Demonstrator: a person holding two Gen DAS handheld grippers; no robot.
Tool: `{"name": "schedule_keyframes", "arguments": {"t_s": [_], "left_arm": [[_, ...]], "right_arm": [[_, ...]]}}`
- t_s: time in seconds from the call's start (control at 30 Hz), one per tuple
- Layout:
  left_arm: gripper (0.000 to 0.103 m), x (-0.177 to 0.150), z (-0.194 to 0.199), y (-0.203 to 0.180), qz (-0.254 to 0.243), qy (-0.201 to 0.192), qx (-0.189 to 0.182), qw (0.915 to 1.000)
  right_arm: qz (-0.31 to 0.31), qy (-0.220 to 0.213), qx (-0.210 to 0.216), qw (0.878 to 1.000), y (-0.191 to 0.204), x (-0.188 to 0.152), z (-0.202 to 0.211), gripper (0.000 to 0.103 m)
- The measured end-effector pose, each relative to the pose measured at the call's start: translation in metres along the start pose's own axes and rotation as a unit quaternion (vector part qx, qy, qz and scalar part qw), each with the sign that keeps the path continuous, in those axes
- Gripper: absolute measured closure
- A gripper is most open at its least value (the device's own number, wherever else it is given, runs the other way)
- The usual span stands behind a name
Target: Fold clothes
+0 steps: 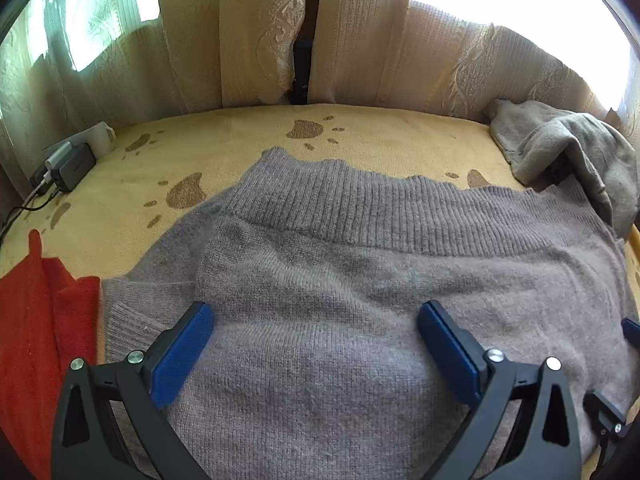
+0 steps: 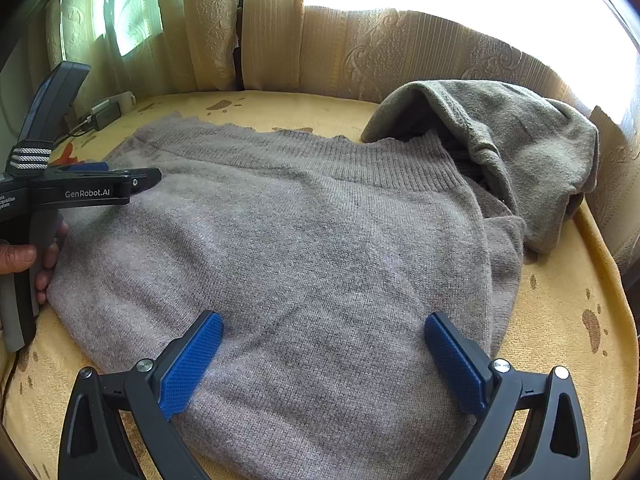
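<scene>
A grey-brown knitted sweater (image 1: 360,288) lies partly folded on the yellow blanket, its ribbed hem at the far side; it also shows in the right wrist view (image 2: 280,240). My left gripper (image 1: 316,320) is open and empty, just above the sweater's near left part. My right gripper (image 2: 324,332) is open and empty above the sweater's near edge. The left gripper also appears from the side in the right wrist view (image 2: 132,180), at the sweater's left edge. The right gripper's tip shows at the right edge of the left wrist view (image 1: 630,330).
A yellow blanket (image 1: 240,148) with brown paw prints covers the surface. A crumpled grey-green garment (image 2: 512,148) lies at the far right. A red cloth (image 1: 36,320) lies at the left. A charger with cables (image 1: 68,168) sits at the far left. Curtains (image 1: 260,32) hang behind.
</scene>
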State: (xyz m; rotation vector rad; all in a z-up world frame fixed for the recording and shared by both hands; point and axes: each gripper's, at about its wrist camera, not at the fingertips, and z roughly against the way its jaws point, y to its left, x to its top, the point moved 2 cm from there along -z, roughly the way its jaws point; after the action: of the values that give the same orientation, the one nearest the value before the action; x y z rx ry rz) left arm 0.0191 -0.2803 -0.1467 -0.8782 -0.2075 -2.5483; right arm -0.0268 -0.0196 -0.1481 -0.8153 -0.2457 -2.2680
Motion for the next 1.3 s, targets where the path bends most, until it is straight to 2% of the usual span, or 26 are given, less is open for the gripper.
{"name": "schedule_keyframes", "arguments": {"t_s": [0.73,0.87,1.0,1.13,1.3], "left_arm": [[0.001,0.0,0.001,0.0,0.001,-0.003,-0.004,1.0],[0.0,0.002,0.014,-0.002,0.001,-0.01,-0.01,0.9999],[0.0,0.002,0.048,-0.01,-0.022,-0.037,-0.026,0.9987],[0.0,-0.015,0.075,-0.016,-0.053,-0.055,-0.036,0.9965],[0.0,-0.054,0.09,-0.03,-0.081,-0.048,-0.054,0.9941]], "right_arm": [[-0.004,0.006,-0.001,1.0,-0.001,0.001,-0.004,0.0],[-0.026,0.009,-0.021,0.999,0.003,-0.001,-0.001,0.0],[-0.049,0.016,-0.034,0.998,0.004,0.001,-0.002,0.0],[-0.053,0.005,-0.034,0.998,0.003,-0.002,0.0,0.0],[-0.053,0.005,-0.035,0.998,0.004,-0.002,0.0,0.0]]}}
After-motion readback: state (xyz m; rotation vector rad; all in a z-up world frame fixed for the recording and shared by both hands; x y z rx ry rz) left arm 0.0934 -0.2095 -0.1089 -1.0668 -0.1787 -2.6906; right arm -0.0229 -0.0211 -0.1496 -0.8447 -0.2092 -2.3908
